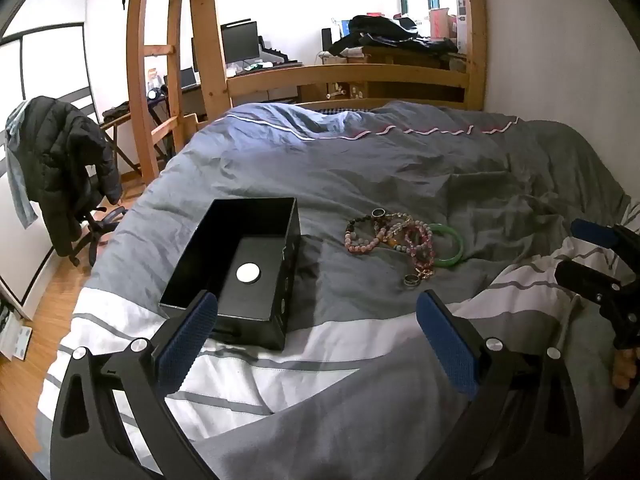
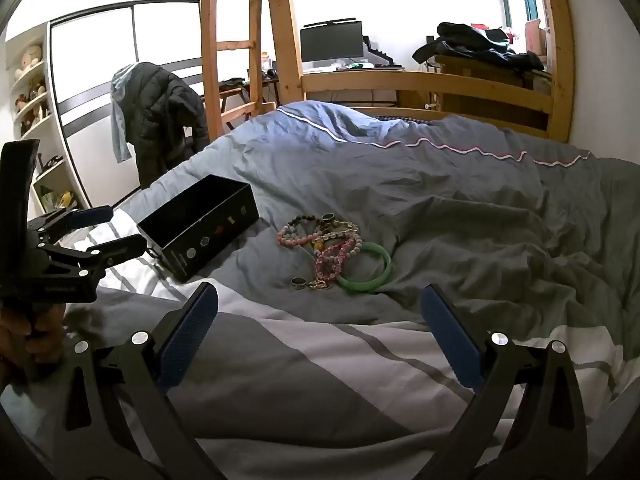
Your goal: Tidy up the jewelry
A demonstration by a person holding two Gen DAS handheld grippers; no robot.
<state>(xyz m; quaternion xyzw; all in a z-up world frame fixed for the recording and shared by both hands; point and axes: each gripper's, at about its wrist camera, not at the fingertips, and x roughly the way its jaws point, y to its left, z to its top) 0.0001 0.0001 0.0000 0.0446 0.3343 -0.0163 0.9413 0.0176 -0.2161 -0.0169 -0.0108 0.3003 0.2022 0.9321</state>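
Observation:
An open black box (image 1: 240, 264) with a white round disc (image 1: 248, 273) inside lies on the bed; it also shows in the right wrist view (image 2: 200, 226). To its right lies a pile of beaded bracelets (image 1: 390, 236) (image 2: 324, 244), a green bangle (image 1: 454, 248) (image 2: 366, 270), and two rings (image 1: 411, 280) (image 2: 298, 282). My left gripper (image 1: 320, 312) is open and empty, just in front of the box. My right gripper (image 2: 320, 304) is open and empty, short of the jewelry. Each gripper shows in the other's view (image 1: 592, 252) (image 2: 108, 232).
The bed has a rumpled grey and white duvet (image 1: 360, 160). A wooden bed frame (image 1: 344, 80) and ladder (image 1: 156, 60) stand behind. A chair with a dark jacket (image 1: 68, 160) stands on the floor at left, and a desk with a monitor (image 1: 240, 40) beyond.

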